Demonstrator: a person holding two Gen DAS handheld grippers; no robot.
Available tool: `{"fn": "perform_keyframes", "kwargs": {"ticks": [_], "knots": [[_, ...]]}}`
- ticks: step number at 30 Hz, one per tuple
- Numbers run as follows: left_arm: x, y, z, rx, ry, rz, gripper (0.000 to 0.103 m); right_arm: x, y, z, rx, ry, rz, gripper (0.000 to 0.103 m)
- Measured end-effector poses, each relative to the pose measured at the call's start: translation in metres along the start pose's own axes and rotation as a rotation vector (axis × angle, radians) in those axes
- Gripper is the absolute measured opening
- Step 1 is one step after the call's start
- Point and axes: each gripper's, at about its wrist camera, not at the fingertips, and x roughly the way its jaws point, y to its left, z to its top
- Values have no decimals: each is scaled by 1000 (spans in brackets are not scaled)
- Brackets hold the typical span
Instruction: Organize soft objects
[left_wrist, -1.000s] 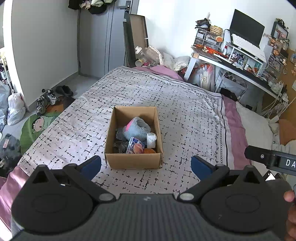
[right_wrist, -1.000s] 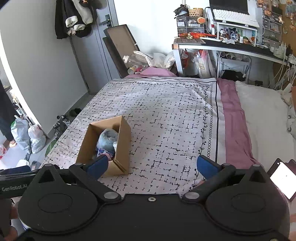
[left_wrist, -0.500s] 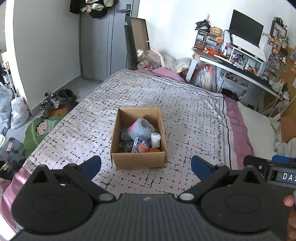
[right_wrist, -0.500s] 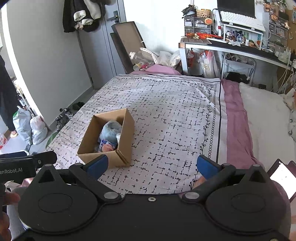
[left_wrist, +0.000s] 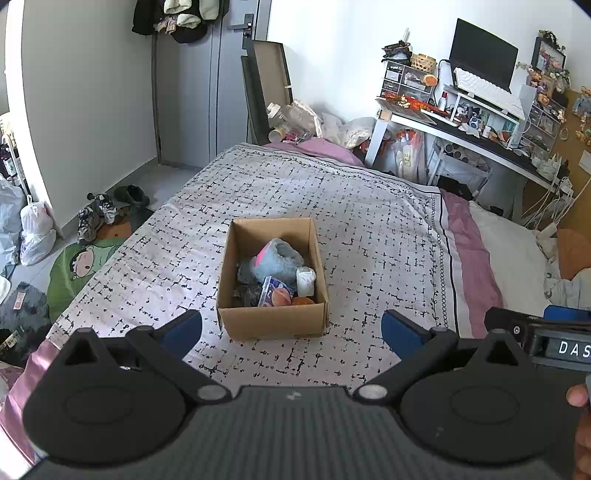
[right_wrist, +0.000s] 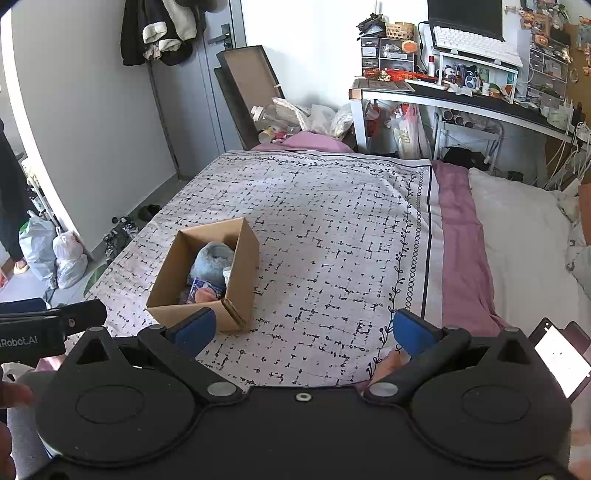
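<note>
An open cardboard box (left_wrist: 271, 321) stands on the patterned bedspread (left_wrist: 369, 229). Inside lie a fluffy grey-blue soft toy with a pink patch (left_wrist: 275, 260), a white roll (left_wrist: 306, 280), a printed packet (left_wrist: 272, 291) and orange items. My left gripper (left_wrist: 291, 328) is open, held just short of the box's near wall, nothing between its blue pads. In the right wrist view the box (right_wrist: 236, 295) sits left of centre with the toy (right_wrist: 214, 260) showing. My right gripper (right_wrist: 303, 330) is open and empty, to the right of the box.
A cluttered desk (left_wrist: 461, 125) with monitor and keyboard stands at the back right. Pillow (right_wrist: 517, 236) and pink sheet lie along the bed's right side. Shoes (left_wrist: 99, 214), bags and a green mat are on the floor left. A phone (right_wrist: 561, 360) lies near right.
Both grippers have pulled back and risen a little from the bed; the box now sits farther up in both views. Jaws stay open and nothing was picked up.
</note>
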Motion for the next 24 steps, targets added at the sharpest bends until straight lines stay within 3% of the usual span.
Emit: {"fn": "perform_keyframes", "kwargs": {"ticks": [24], "knots": [[-6,-1,2,1,-9,-6,102,-5,1,2,-7,-16,-13,103]]}}
